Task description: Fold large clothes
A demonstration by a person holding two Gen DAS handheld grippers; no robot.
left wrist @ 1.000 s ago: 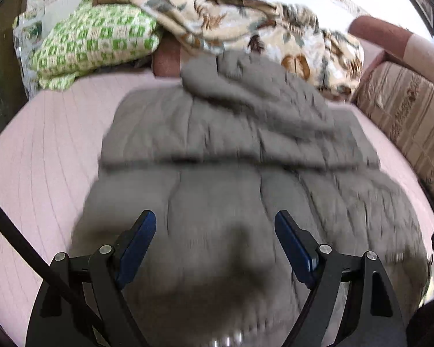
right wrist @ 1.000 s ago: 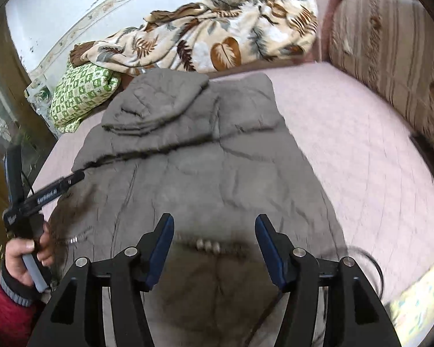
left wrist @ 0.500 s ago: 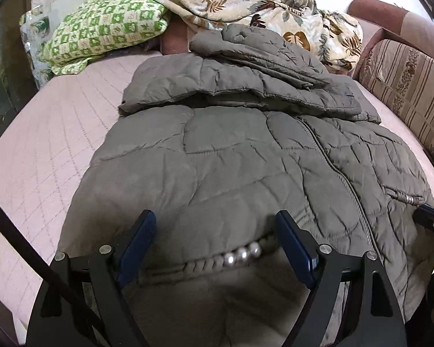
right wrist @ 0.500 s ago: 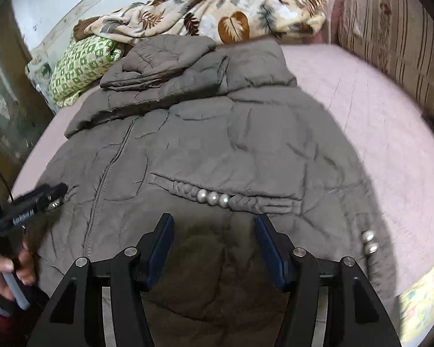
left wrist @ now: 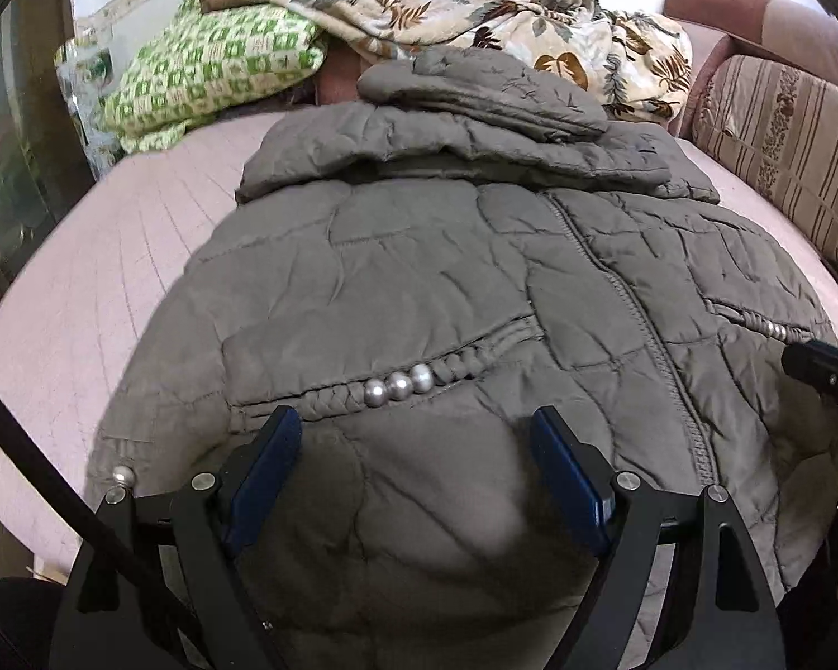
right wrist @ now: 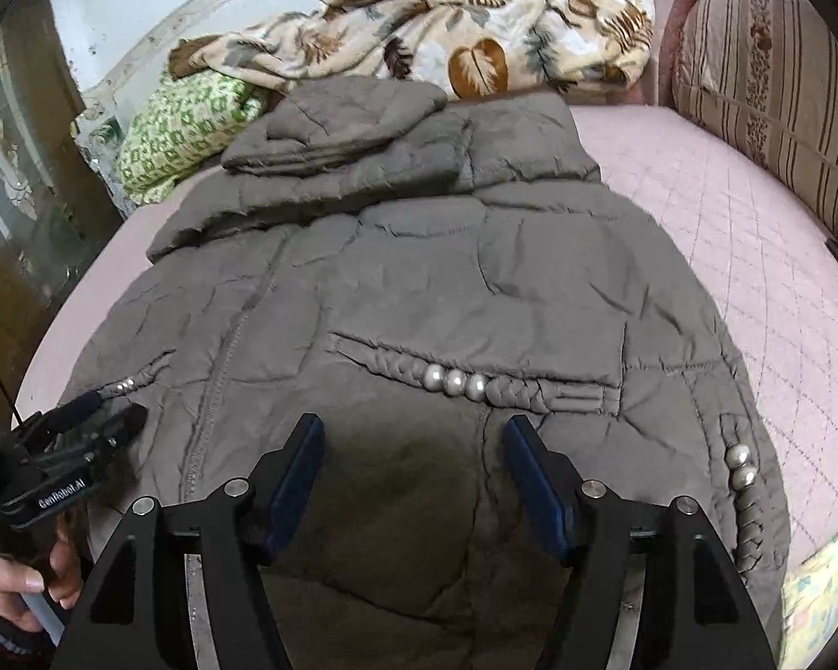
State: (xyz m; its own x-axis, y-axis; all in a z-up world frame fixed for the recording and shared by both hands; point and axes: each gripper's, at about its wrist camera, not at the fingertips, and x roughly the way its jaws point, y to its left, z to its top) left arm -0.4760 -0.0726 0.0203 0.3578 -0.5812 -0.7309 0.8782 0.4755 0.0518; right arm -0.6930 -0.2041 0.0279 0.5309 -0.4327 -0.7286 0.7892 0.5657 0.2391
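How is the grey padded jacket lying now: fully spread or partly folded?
Partly folded: the jacket has sleeves and hood stacked across its top, its lower body spread flat.

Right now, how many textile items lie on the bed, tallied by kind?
Jacket: 1, grey, quilted
Leaf-print blanket: 1
Green checked cover: 1
Total: 3

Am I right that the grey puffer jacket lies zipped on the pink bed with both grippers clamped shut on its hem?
Not quite. In both wrist views the left gripper and right gripper are open above the grey puffer jacket; it does lie zipped on the pink bed.
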